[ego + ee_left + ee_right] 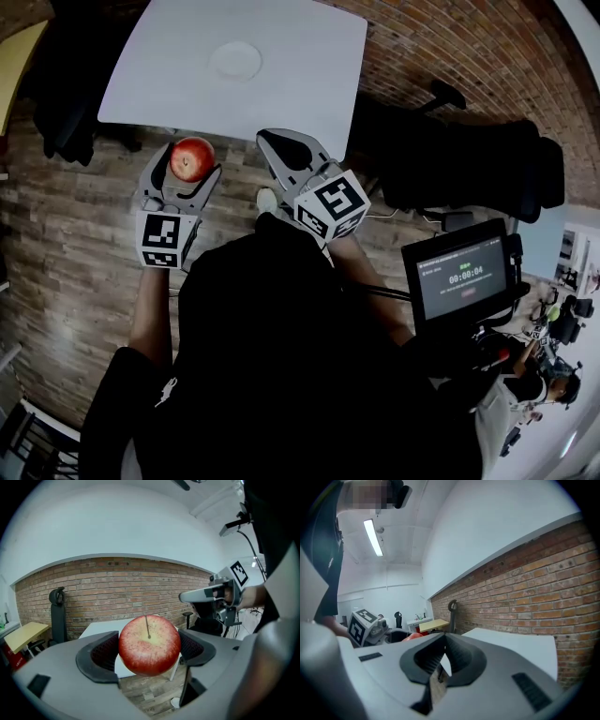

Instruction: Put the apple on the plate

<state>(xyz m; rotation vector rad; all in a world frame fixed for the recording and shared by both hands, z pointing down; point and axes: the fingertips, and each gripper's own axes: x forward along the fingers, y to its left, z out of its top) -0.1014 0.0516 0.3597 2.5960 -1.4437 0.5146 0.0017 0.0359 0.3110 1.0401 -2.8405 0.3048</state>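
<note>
A red apple (192, 157) sits between the jaws of my left gripper (190, 161), which is shut on it; in the left gripper view the apple (149, 644) fills the gap, stem up, both pads pressed against its sides. A white plate (235, 60) lies on the white table (300, 84) ahead, apart from both grippers. My right gripper (283, 148) is beside the left one, over the floor near the table's front edge, jaws shut and empty. In the right gripper view its tips (443, 640) meet, with the table (511, 641) beyond.
A brick wall (469, 56) runs behind the table. A black office chair (469, 159) stands to the right, and a dark stand with a screen (464, 277) is near my right side. Wood plank floor (75, 244) lies below. A yellow table (23, 634) stands far left.
</note>
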